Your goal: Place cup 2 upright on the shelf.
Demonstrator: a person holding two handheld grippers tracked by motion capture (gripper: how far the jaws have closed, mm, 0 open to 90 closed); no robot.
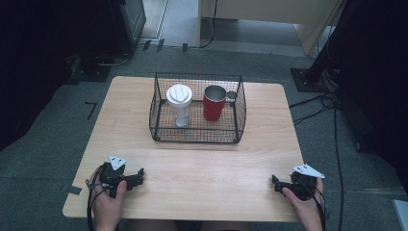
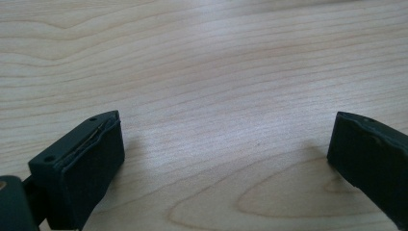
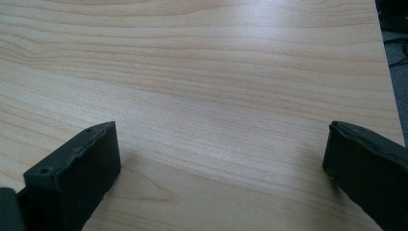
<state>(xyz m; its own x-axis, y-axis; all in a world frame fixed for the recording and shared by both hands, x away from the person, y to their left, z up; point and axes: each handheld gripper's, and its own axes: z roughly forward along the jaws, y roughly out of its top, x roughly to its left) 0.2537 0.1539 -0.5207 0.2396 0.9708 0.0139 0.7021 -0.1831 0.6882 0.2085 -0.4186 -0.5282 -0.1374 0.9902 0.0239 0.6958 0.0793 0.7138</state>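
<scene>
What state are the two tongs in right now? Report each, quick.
Left tongs: open, holding nothing, over bare wooden table.
Right tongs: open, holding nothing, over the same table near its edge.

Black wire basket (image 1: 163, 130) on the wooden table (image 1: 202, 168), a white lidded cup (image 1: 179, 103) beside a red cup (image 1: 213, 103) inside.

The left hand (image 1: 107, 199) held the left hand-held gripper (image 1: 138, 176) low over the near left part of the table (image 1: 202, 173), its jaws spread wide and pointing toward the middle. The right hand (image 1: 303, 202) held the right hand-held gripper (image 1: 276, 183) at the near right, jaws likewise wide apart and pointing inward. Both forearms came in from the near edge.
</scene>
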